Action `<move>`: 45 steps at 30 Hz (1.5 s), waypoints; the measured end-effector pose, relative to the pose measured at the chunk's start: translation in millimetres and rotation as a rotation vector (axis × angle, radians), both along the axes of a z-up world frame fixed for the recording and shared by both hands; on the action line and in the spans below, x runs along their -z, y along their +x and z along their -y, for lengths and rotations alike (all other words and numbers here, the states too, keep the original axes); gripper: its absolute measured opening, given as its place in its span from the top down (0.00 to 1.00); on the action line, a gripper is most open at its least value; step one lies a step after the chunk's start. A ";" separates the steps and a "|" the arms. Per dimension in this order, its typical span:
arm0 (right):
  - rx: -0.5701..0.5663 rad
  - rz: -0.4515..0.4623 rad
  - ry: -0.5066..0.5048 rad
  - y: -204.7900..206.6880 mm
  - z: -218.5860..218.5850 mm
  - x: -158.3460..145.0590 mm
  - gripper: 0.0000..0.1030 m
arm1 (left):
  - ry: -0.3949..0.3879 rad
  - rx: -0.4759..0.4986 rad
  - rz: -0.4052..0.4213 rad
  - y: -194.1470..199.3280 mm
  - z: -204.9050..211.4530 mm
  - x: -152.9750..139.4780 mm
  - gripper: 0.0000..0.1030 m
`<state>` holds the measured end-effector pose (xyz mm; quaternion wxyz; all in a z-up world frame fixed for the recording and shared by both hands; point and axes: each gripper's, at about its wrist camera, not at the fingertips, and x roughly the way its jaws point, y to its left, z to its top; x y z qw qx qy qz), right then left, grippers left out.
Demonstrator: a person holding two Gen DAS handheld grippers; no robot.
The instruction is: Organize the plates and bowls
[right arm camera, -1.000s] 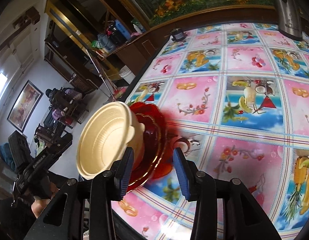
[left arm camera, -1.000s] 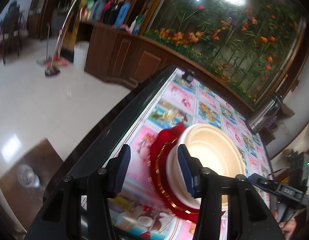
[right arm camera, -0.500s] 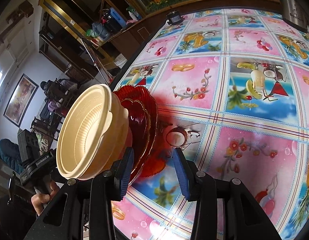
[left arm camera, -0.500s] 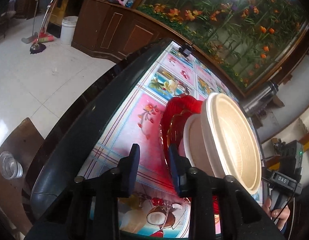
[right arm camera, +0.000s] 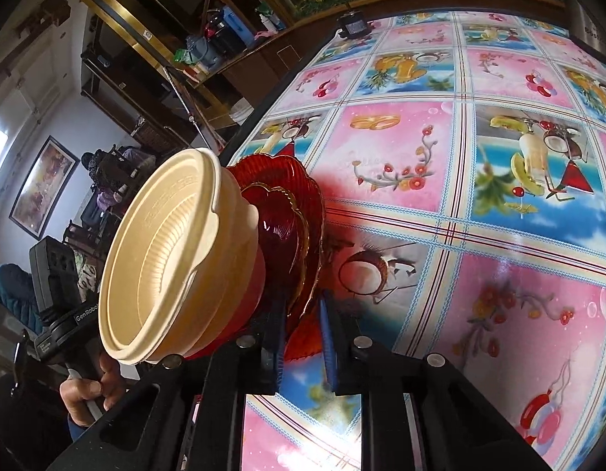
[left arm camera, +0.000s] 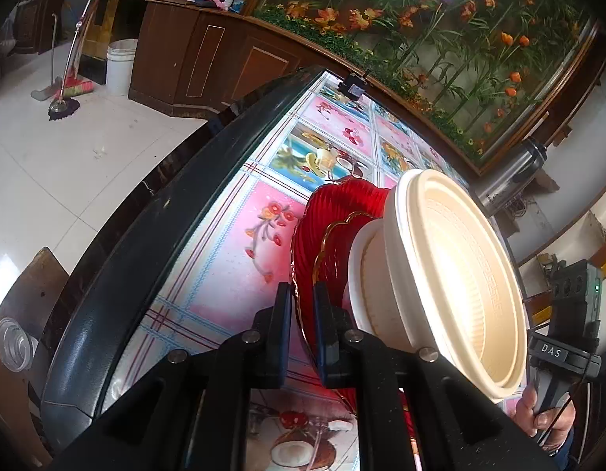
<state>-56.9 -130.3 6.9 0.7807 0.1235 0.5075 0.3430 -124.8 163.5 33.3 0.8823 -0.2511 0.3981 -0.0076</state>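
Observation:
A stack of red ribbed plates (left arm camera: 330,216) with gold rims carries cream bowls (left arm camera: 452,274) nested on top. My left gripper (left arm camera: 302,298) is shut on the near rim of the red plates. In the right wrist view the same red plates (right arm camera: 299,227) and cream bowls (right arm camera: 165,259) appear, and my right gripper (right arm camera: 301,322) is shut on the opposite rim. The stack is held between both grippers, tilted, above the flowered tablecloth (right arm camera: 479,157).
The table's dark edge (left arm camera: 154,235) runs along the left. A steel thermos (left arm camera: 511,176) stands at the far right of the table, and a small black device (right arm camera: 352,25) sits at the far edge. A wooden stool with a glass (left arm camera: 12,337) is below left.
Both grippers closed from open onto the rims of the red plates. The stack now appears more tilted in both views.

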 end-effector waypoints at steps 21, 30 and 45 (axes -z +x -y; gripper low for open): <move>0.302 0.099 -0.019 13.8 161.1 -9.5 0.83 | 0.106 0.195 -0.039 103.3 192.6 -5.1 0.85; 0.397 0.169 -0.066 16.6 209.3 -6.8 0.83 | 0.226 0.186 0.038 103.2 247.0 -0.4 0.79; 0.375 0.189 -0.122 18.6 204.9 -1.4 0.80 | 0.199 0.196 0.023 107.9 258.1 13.6 0.65</move>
